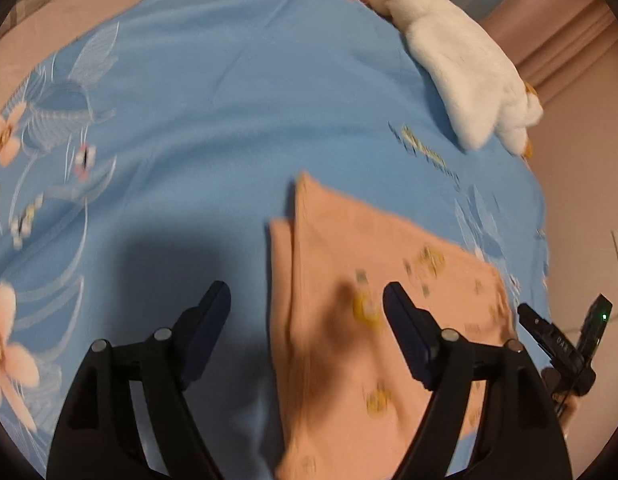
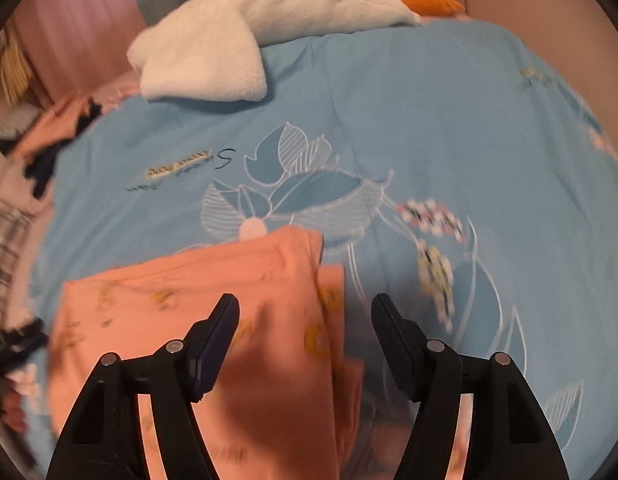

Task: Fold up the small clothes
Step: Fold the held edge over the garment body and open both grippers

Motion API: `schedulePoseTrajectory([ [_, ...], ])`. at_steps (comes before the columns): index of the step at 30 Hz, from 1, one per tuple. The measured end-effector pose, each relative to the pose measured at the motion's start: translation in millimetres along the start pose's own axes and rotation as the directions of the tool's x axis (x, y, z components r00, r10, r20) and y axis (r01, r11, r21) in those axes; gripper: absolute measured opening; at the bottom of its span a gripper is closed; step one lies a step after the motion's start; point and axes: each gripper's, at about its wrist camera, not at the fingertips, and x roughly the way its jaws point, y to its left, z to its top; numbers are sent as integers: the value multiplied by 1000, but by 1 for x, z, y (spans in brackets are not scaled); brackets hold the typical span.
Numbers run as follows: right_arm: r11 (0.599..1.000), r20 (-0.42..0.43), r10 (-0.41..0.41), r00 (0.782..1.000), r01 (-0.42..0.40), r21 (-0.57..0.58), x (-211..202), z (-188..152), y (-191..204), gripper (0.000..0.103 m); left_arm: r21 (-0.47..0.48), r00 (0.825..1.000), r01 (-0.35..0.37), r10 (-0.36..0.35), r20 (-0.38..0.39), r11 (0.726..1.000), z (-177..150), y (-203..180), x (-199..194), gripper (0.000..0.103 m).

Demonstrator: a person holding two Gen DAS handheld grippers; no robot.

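Observation:
A small peach-orange garment with little yellow prints lies folded on the blue floral bedspread. My left gripper is open and empty, hovering over the garment's left edge. The other gripper's body shows at the far right of the left wrist view. In the right wrist view the same garment lies low and left, one layer overlapping another. My right gripper is open and empty above the garment's right edge, with the bedspread beyond.
A white plush toy with orange parts lies at the bedspread's far right edge; it also shows in the right wrist view. Pink curtains hang behind. More clothes lie at the left of the right wrist view.

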Motion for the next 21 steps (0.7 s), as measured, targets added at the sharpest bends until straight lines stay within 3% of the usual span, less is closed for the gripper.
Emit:
schedulePoseTrajectory([
  [6, 987, -49, 111, 993, -104, 124, -8, -46, -25, 68, -50, 992, 49, -54, -113, 998, -41, 9, 4, 78],
  [10, 974, -71, 161, 984, -147, 171, -11, -77, -27, 68, -50, 992, 75, -79, -97, 996, -56, 8, 1, 77],
  [15, 947, -45, 232, 972, -215, 240, -12, -91, -24, 68, -99, 970, 179, -193, -148, 979, -75, 10, -2, 74],
  [17, 941, -45, 248, 968, -230, 247, -7, -90, -18, 68, -109, 970, 179, -194, -146, 978, -79, 9, 1, 61],
  [18, 940, -44, 254, 966, -236, 245, -5, -90, -16, 65, -106, 974, 163, -177, -141, 981, -80, 8, 2, 47],
  [19, 940, -44, 257, 965, -239, 244, -1, -88, -13, 48, -99, 977, 149, -162, -137, 984, -79, 5, 3, 37],
  [20, 940, -55, 258, 964, -238, 244, 2, -87, -12, 27, -100, 976, 147, -161, -145, 984, -79, 4, 5, 14],
  [21, 939, -68, 263, 962, -239, 246, 5, -86, -11, 21, -110, 973, 154, -171, -157, 982, -80, 3, 8, 11],
])
